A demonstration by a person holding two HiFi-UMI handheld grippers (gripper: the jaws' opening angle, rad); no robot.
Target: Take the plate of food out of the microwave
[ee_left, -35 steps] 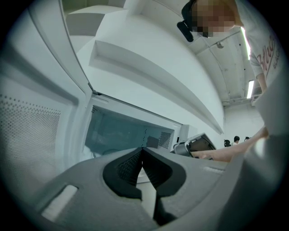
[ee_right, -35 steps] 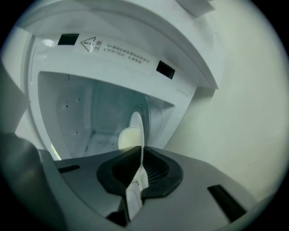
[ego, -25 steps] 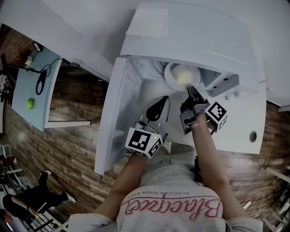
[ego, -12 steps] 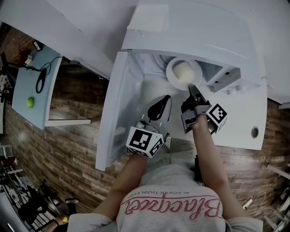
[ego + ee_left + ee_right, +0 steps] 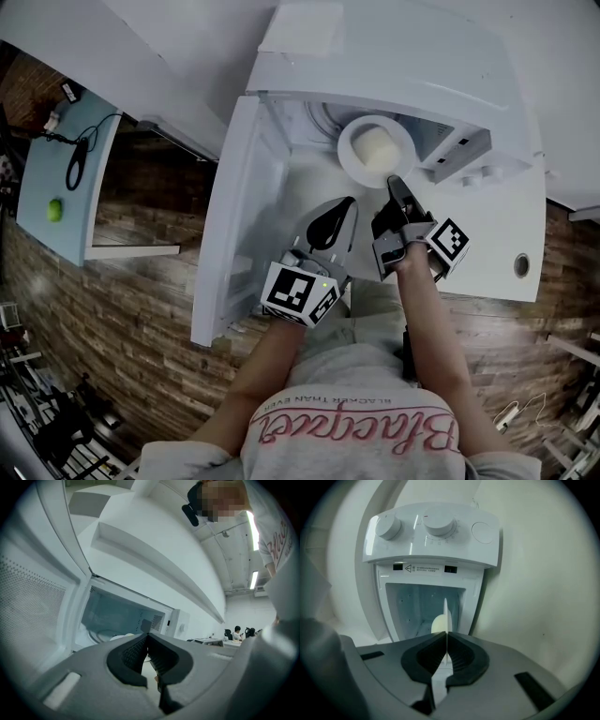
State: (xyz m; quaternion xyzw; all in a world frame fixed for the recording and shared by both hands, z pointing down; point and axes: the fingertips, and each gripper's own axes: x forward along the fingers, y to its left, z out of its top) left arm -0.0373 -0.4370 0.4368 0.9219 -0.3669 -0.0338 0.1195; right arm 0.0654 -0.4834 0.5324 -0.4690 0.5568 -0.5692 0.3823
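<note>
A white plate (image 5: 351,156) with a pale lump of food (image 5: 376,147) sits at the mouth of the open white microwave (image 5: 403,66). My right gripper (image 5: 392,182) is shut on the plate's near rim. In the right gripper view the plate (image 5: 446,613) stands edge-on between the closed pads, with the food (image 5: 438,623) to its left. My left gripper (image 5: 346,203) hovers just left of the right one, in front of the cavity; it is shut and holds nothing. In the left gripper view its jaws (image 5: 148,636) meet before the cavity (image 5: 117,616).
The microwave door (image 5: 239,216) hangs open at the left. Its panel with two knobs (image 5: 438,524) is right of the cavity. The white counter (image 5: 487,253) has a round hole (image 5: 521,265). A blue table (image 5: 66,178) with a green ball stands far left.
The plate has come a little further out from under the microwave's top, with the right gripper still clamped on its rim. The left gripper has barely moved.
</note>
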